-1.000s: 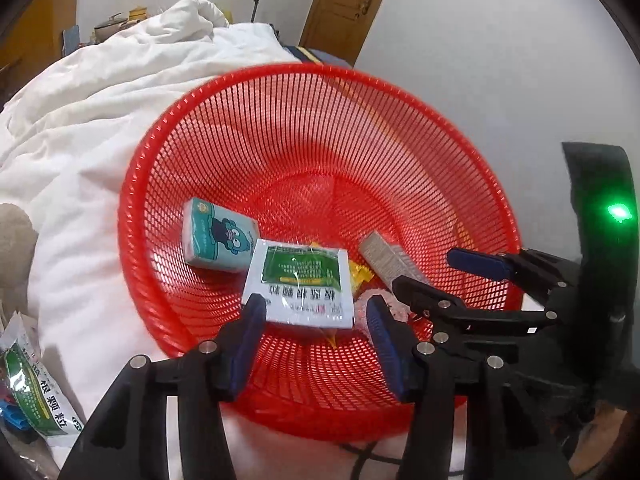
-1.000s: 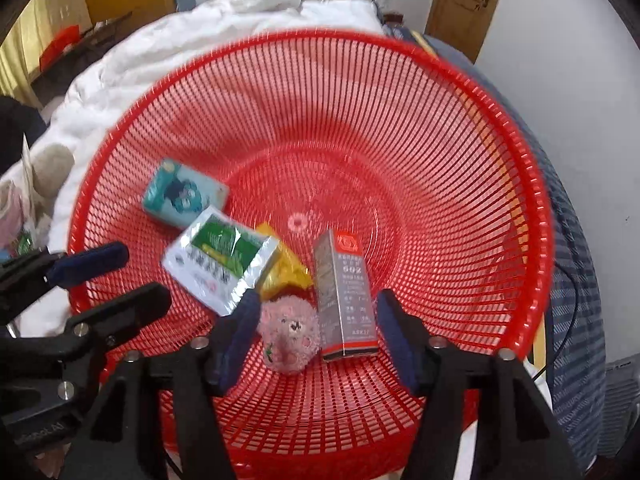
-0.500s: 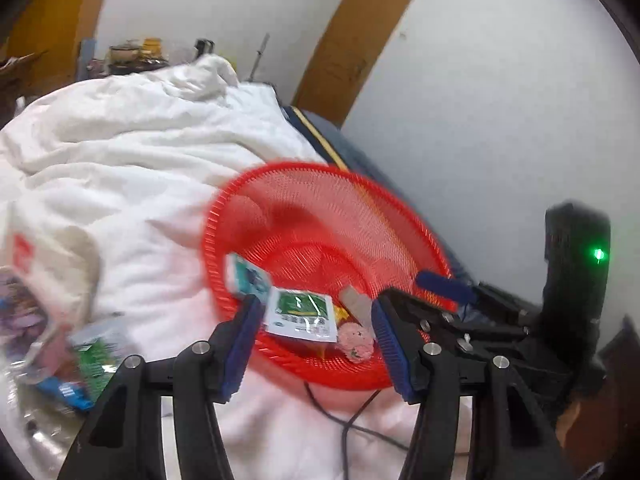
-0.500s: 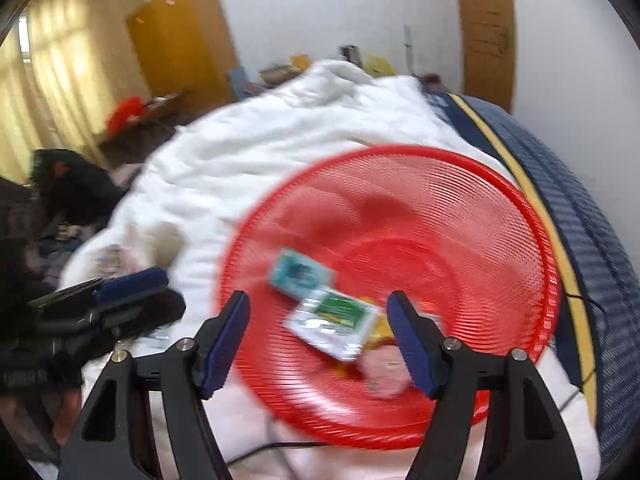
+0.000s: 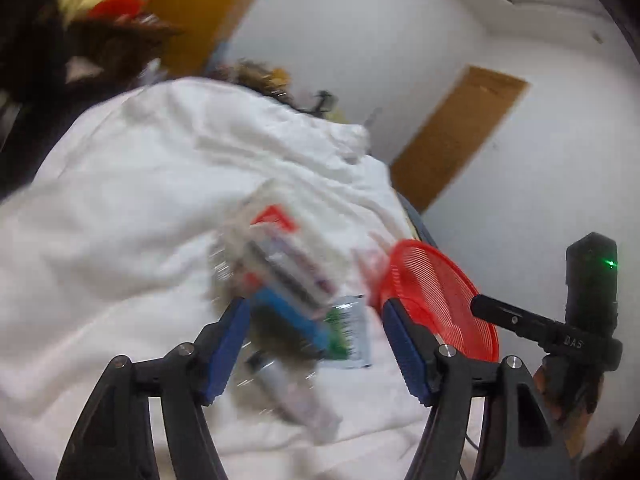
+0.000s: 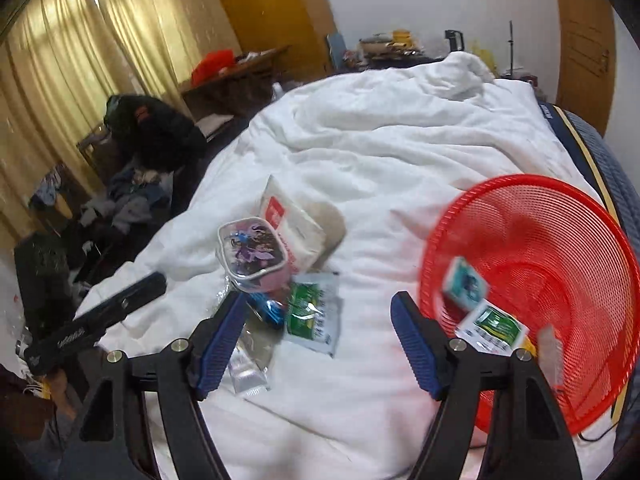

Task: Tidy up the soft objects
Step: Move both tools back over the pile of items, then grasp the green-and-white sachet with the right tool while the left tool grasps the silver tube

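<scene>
1. Left gripper [image 5: 314,346] is up over the white duvet [image 5: 120,220], jaws opening, blue pads wide apart and nothing pinched between them.
2. Through that gap in the left wrist view sits a blurred heap of packets [image 5: 288,280]; individual items there are too smeared to name, apart from a green-and-white sachet [image 5: 348,332] at the heap's 4 o'clock edge.
3. The red mesh basket [image 5: 440,300] lies at 3 o'clock of that heap, just beyond the gripper's right-hand pad.
4. Right gripper [image 6: 318,340] is opening too, jaws spread wide and empty, with bare duvet [image 6: 380,152] between them.
5. In the right wrist view the loose pile is sharp: a pink tin with a cartoon lid [image 6: 253,253] on top, leaning on a white pouch with a red label [image 6: 294,220] at its 1 o'clock.
6. A green sachet [image 6: 314,314] lies flat at the tin's 4 o'clock, a blue wrapper [image 6: 268,310] just under the tin, and a silvery packet [image 6: 248,364] at 6 o'clock, beside the left-hand pad.
7. The basket [image 6: 560,240] sits at 3 o'clock of the pile, well apart from it.
8. Inside it, near the 8 o'clock wall, are a teal tissue pack [image 6: 464,282] and another green-and-white sachet [image 6: 492,326], touching each other.
9. The other gripper's black finger [image 6: 104,316] pokes in at 9 o'clock.
</scene>
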`<state>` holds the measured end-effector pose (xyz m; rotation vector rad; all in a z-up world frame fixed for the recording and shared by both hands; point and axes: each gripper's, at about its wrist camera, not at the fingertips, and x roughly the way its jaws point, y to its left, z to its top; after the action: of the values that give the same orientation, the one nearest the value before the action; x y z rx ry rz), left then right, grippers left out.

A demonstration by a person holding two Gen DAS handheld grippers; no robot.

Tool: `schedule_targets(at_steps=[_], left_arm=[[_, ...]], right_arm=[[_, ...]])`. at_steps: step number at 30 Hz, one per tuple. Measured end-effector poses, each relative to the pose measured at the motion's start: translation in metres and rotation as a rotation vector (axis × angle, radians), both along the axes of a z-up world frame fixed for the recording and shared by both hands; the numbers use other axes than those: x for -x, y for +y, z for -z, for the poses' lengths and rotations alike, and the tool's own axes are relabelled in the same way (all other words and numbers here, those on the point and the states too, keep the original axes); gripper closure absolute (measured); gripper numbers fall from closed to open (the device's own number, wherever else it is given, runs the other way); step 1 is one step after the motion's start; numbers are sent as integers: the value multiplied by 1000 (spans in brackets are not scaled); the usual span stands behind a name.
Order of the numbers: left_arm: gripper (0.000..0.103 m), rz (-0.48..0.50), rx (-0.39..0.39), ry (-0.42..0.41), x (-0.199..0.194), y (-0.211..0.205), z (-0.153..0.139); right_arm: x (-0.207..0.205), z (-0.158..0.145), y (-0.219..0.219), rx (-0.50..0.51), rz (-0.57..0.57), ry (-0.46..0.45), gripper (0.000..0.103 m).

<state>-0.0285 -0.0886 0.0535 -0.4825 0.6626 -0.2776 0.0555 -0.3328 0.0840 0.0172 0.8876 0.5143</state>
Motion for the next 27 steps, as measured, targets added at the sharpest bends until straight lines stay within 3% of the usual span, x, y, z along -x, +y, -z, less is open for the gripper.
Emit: schedule_targets(at_steps=[4, 8, 10, 14, 20, 22, 24, 27], left_arm=[[31, -76, 74, 81, 11, 26, 27], [31, -44, 80, 155, 0, 16, 49], [31, -37, 82, 174, -1, 13, 53], [31, -33, 88, 194, -4, 14, 61], [31, -26, 91, 224, -6, 13, 67], [31, -22, 86, 230, -7, 12, 68], [31, -17, 84, 237, -10, 11, 70], [31, -14, 84, 246, -11, 10, 71]], right_arm=[[-18, 32, 23, -8, 19, 47, 27], [-22, 82, 26, -19, 86, 83, 27], [-27, 100, 29, -17, 71, 143, 27], [-37, 109, 30, -30, 68, 177, 28], [-43, 131, 29, -46, 81, 236, 38], [-40, 131, 34, -26, 69, 217, 48], [-37, 129, 37, -7, 62, 200, 72], [-32, 127, 35, -12, 57, 192, 83]])
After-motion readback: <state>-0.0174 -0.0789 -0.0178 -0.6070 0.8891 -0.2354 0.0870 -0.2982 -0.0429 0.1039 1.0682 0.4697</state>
